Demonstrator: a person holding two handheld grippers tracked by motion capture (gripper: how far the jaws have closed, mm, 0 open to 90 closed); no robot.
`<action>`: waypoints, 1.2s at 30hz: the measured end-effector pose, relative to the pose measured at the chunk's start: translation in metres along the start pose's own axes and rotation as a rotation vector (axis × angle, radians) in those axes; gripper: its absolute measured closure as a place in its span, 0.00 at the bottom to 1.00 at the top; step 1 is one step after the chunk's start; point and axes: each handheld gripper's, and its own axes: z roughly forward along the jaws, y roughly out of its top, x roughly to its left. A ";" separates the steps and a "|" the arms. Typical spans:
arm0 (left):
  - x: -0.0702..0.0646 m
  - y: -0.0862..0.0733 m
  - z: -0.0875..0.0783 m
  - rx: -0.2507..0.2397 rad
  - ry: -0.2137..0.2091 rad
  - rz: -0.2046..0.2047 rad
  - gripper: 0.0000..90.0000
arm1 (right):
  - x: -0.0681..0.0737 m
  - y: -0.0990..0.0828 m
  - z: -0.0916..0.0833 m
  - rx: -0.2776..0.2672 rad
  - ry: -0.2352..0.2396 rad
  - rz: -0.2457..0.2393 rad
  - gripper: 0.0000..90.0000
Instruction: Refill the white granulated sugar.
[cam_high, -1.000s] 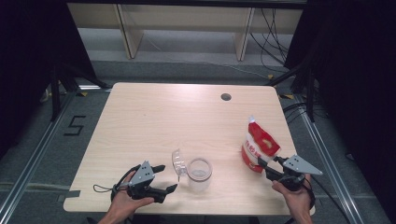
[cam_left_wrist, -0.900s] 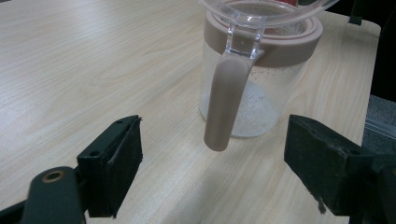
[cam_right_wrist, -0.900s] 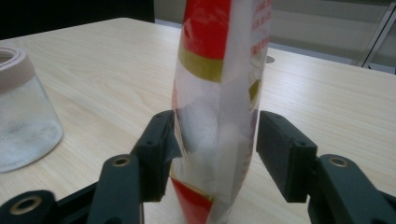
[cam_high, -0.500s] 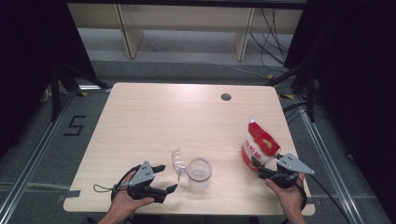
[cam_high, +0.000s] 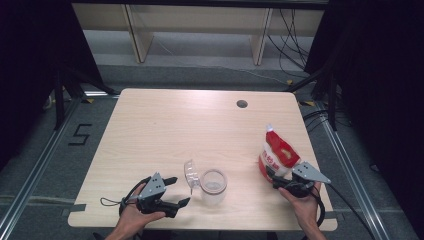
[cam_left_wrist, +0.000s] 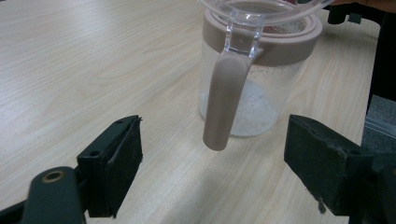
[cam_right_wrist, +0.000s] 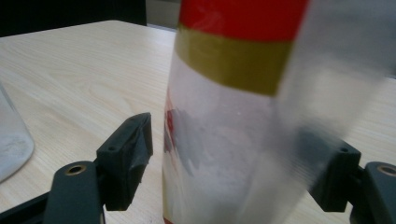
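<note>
A clear jar (cam_high: 213, 186) with a pinkish-brown collar (cam_left_wrist: 289, 44) stands near the table's front edge, a little white powder in its bottom. Its clear lid (cam_high: 190, 174) is swung open to the left, and a pinkish latch (cam_left_wrist: 224, 98) hangs down its side. My left gripper (cam_high: 180, 190) lies just left of the jar, open, with the latch ahead between its jaws (cam_left_wrist: 215, 140). A red-and-white bag (cam_high: 278, 154) stands upright at the right. My right gripper (cam_high: 274, 181) is at its base with jaws that have just been opening. The bag (cam_right_wrist: 224, 140) stands between them, apart from the left pad (cam_right_wrist: 133, 149).
The light wooden table (cam_high: 170, 130) has a round cable hole (cam_high: 242, 104) near its far edge. Beyond the far edge stands a low shelf (cam_high: 200, 20), and cables trail on the floor at the right. Metal rails run along both sides of the table.
My right gripper's jaws have spread apart around the bag, and that hand has shifted slightly left. The bag stays upright. My left gripper and the jar have not moved.
</note>
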 end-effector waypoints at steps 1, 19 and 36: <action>0.000 0.000 0.000 0.003 0.005 0.003 0.21 | 0.001 0.000 0.000 -0.003 -0.002 0.007 0.31; 0.000 0.000 0.000 0.001 -0.002 0.007 0.21 | -0.001 -0.006 0.005 -0.052 0.011 0.032 0.37; -0.001 0.000 0.000 0.006 -0.004 0.008 0.21 | -0.002 -0.009 0.009 -0.073 0.021 0.030 0.43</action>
